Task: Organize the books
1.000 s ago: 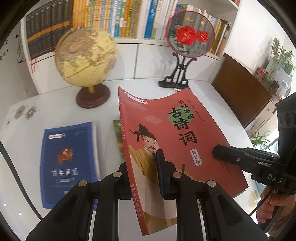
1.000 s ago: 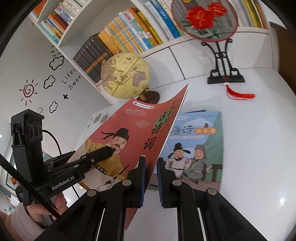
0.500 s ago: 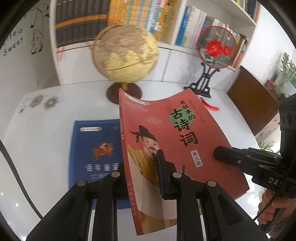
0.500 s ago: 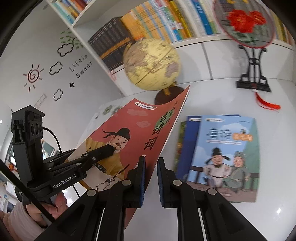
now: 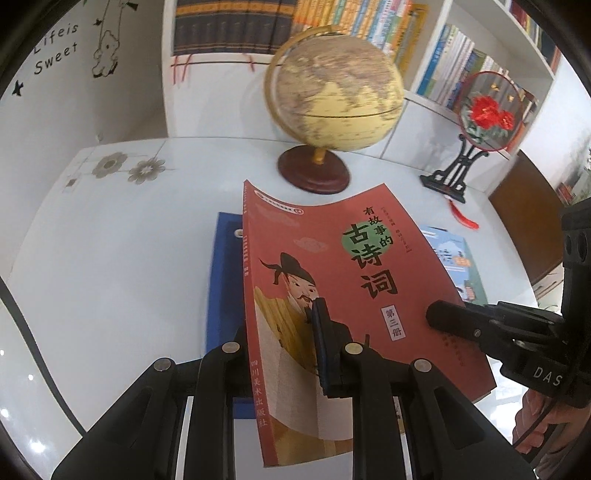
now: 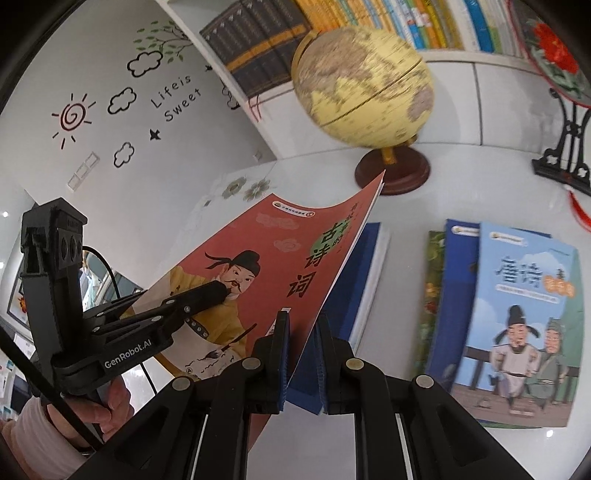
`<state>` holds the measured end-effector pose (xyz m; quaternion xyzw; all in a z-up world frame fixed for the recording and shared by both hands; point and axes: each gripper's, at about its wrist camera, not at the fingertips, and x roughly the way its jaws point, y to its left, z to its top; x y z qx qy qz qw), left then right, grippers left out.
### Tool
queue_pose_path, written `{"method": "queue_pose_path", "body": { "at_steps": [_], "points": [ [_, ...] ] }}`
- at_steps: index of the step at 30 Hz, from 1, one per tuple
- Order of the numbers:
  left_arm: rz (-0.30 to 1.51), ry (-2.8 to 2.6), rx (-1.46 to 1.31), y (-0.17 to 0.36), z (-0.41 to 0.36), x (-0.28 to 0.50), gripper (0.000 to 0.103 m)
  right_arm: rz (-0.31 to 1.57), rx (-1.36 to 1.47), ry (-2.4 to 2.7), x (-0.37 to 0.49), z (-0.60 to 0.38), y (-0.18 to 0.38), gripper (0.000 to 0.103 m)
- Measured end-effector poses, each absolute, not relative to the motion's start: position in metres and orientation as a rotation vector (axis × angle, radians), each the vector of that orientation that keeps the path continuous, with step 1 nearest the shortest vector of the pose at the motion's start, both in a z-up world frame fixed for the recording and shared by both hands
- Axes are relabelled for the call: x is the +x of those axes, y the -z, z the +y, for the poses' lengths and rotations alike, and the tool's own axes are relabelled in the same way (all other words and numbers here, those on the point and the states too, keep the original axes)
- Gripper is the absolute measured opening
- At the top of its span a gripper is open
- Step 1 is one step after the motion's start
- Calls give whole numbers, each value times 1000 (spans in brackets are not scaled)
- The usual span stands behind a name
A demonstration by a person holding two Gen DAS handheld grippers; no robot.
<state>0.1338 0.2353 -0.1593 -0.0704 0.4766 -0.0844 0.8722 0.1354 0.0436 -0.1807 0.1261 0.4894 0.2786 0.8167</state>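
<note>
A red paperback (image 5: 332, 280) with a cartoon poet on its cover hangs tilted above the white table, held from two sides. My left gripper (image 5: 280, 325) is shut on its spine edge, one finger (image 5: 325, 343) lying on the cover. My right gripper (image 6: 303, 325) is shut on the opposite page edge of the red paperback (image 6: 258, 266). Each gripper shows in the other's view: the right one (image 5: 443, 317), the left one (image 6: 210, 291). Directly beneath lies a dark blue book (image 5: 225, 280), mostly covered, also seen as the dark blue book (image 6: 365, 280).
A globe (image 5: 332, 92) on a wooden base stands behind the books. A round embroidered fan (image 5: 487, 110) on a black stand is at the back right. A stack topped by a light blue book (image 6: 524, 314) lies to the right. Filled bookshelves (image 5: 229, 26) line the wall.
Both grippers have carried the red paperback leftward across the table. It now hangs over the dark blue book, which earlier lay off to its left. Both grips are unchanged.
</note>
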Motion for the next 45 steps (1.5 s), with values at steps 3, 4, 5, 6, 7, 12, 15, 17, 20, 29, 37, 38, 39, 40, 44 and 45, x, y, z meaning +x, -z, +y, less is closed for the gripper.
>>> {"method": "queue_pose_path", "body": {
  "at_steps": [3,4,5,6,7,12,15,17,20,29,37,38,39,40,44,45],
  "points": [
    [1005,172,-153,166,244,137,16,1059,264,-599,140,55,188,13],
    [1010,171,-155,169,247,139,16,1064,261,-599,142,59,191,13],
    [1012,172,-159,171,249,140,16,1067,258,-600,143,61,192,13],
    [1016,175,-161,173,250,141,16,1070,256,-600,144,63,193,13],
    [1021,177,-163,176,251,142,16,1076,254,-599,145,66,196,13],
    [1032,187,-157,187,251,144,17,1094,281,-588,147,65,207,13],
    [1040,189,-161,192,250,144,18,1117,312,-573,150,63,217,13],
    [1046,194,-156,196,251,145,19,1115,308,-564,150,63,220,14],
    [1065,183,-135,203,251,146,21,1143,315,-546,153,63,228,15],
    [1140,133,-75,220,254,149,33,1236,337,-494,158,69,251,17],
    [1167,85,-26,230,258,153,32,1265,362,-447,158,63,258,26],
    [1166,85,-23,230,258,154,32,1272,371,-450,158,63,259,28],
    [1164,85,-18,230,257,155,32,1277,375,-450,157,64,260,31],
    [1163,87,-10,230,256,156,32,1276,375,-452,158,64,260,34],
    [1163,87,-7,229,255,157,32,1258,349,-472,155,70,257,46],
    [1162,85,-5,229,255,156,32,1257,343,-470,154,72,257,47]
  ]
}}
